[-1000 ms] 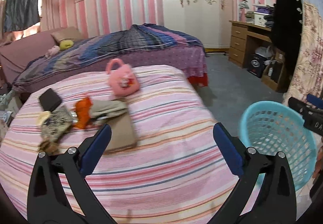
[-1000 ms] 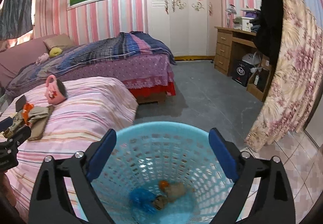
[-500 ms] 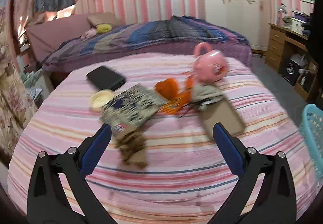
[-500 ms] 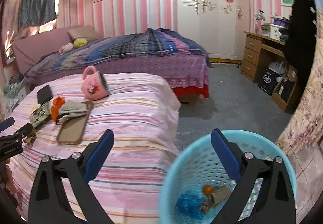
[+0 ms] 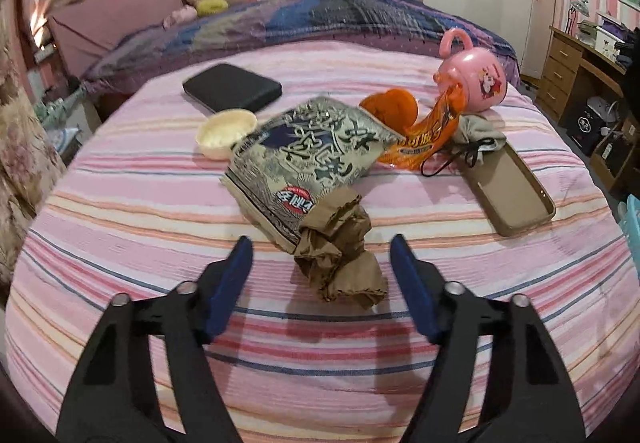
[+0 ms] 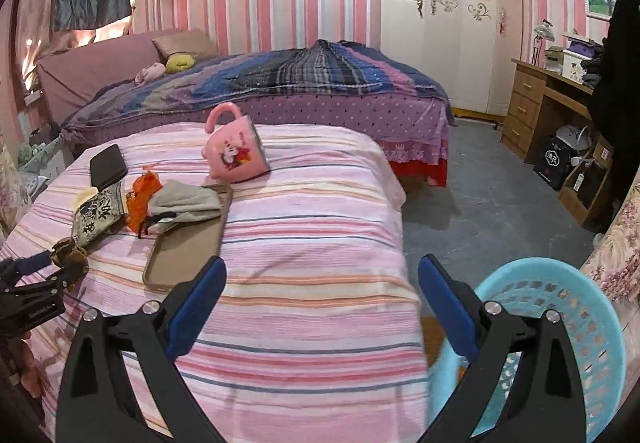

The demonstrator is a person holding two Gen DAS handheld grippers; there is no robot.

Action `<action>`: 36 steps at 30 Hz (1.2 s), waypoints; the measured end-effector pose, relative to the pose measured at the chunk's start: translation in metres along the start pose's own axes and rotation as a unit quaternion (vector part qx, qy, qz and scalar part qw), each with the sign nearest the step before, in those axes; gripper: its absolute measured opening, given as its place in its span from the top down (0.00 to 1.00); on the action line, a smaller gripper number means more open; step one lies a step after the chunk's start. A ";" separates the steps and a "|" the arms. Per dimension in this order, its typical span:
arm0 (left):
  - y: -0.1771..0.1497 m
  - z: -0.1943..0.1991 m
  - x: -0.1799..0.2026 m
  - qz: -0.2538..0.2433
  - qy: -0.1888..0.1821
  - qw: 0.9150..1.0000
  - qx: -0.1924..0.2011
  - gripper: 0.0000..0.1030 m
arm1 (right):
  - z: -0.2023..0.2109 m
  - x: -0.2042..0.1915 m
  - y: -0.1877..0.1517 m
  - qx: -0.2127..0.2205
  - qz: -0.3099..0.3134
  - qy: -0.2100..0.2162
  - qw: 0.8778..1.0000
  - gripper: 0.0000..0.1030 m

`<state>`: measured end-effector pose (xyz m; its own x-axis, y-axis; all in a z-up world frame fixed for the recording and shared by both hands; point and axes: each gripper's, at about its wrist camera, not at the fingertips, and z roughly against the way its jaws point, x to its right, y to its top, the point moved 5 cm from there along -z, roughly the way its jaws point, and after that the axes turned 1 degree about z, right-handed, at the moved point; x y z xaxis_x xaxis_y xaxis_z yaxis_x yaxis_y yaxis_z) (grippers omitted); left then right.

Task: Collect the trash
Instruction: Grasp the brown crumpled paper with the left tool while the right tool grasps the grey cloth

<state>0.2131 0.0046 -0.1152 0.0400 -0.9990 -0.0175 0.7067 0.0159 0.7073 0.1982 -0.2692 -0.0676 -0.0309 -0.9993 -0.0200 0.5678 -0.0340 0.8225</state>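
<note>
A crumpled brown paper (image 5: pixel 340 247) lies on the pink striped bed (image 5: pixel 160 203), touching a patterned snack bag (image 5: pixel 312 151). An orange wrapper (image 5: pixel 424 131) lies just beyond the bag. My left gripper (image 5: pixel 321 245) hovers low over the bed with its jaws closing. The brown paper sits between its blue fingers (image 5: pixel 236 275), and a gap shows on each side. In the right wrist view that left gripper (image 6: pixel 36 271) shows at the left edge beside the paper (image 6: pixel 70 255). My right gripper (image 6: pixel 322 263) is open over the bed with nothing between its fingers, next to the blue basket (image 6: pixel 560 283).
Also on the bed are a pink mug (image 5: pixel 476 79) on its side, a black case (image 5: pixel 232 87), a cream lid (image 5: pixel 226 129), a grey pouch (image 5: pixel 476 131) and a tan phone case (image 5: pixel 512 191). A second bed (image 6: pixel 300 83), a wardrobe and a desk (image 6: pixel 536 99) stand behind.
The left gripper swung away from the basket and dropped toward the litter; its jaws have narrowed around the brown paper. The right view turned from the basket to the bed.
</note>
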 end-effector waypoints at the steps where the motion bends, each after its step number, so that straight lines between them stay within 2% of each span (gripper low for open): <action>1: -0.001 -0.002 0.000 0.002 -0.003 1.000 -0.004 0.45 | -0.003 -0.005 0.000 -0.002 0.000 0.003 1.000 0.08; 3: -0.001 -0.004 0.000 0.006 -0.015 1.000 -0.012 0.54 | -0.007 -0.013 0.000 -0.006 0.004 0.005 1.000 0.08; 4: -0.002 -0.003 0.000 0.008 -0.018 1.000 -0.013 0.62 | -0.009 -0.015 -0.001 -0.007 0.006 0.006 1.000 0.08; 7: -0.001 -0.001 -0.003 0.017 -0.030 0.999 -0.009 0.64 | -0.012 -0.023 -0.002 -0.013 0.013 0.008 1.000 0.08; 15: 0.004 0.018 -0.019 0.019 -0.023 0.999 0.019 0.64 | -0.020 -0.048 -0.005 -0.018 0.024 0.020 0.999 0.08; 22: 0.013 0.033 -0.036 0.006 0.006 0.999 0.052 0.64 | -0.027 -0.076 -0.006 -0.023 0.040 0.039 0.998 0.08; 30: 0.037 0.026 -0.072 0.025 0.043 0.996 0.069 0.64 | -0.044 -0.112 0.005 -0.026 0.061 0.061 0.996 0.08; 36: 0.048 0.017 -0.098 0.063 0.050 0.995 0.065 0.64 | -0.067 -0.142 0.010 -0.035 0.117 0.046 0.991 0.08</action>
<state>0.2309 0.1023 -0.0677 0.1975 -0.9802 0.0107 0.5951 0.1286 0.7933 0.2633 -0.1287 -0.0944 0.1821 -0.9768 0.1130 0.6058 0.2019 0.7696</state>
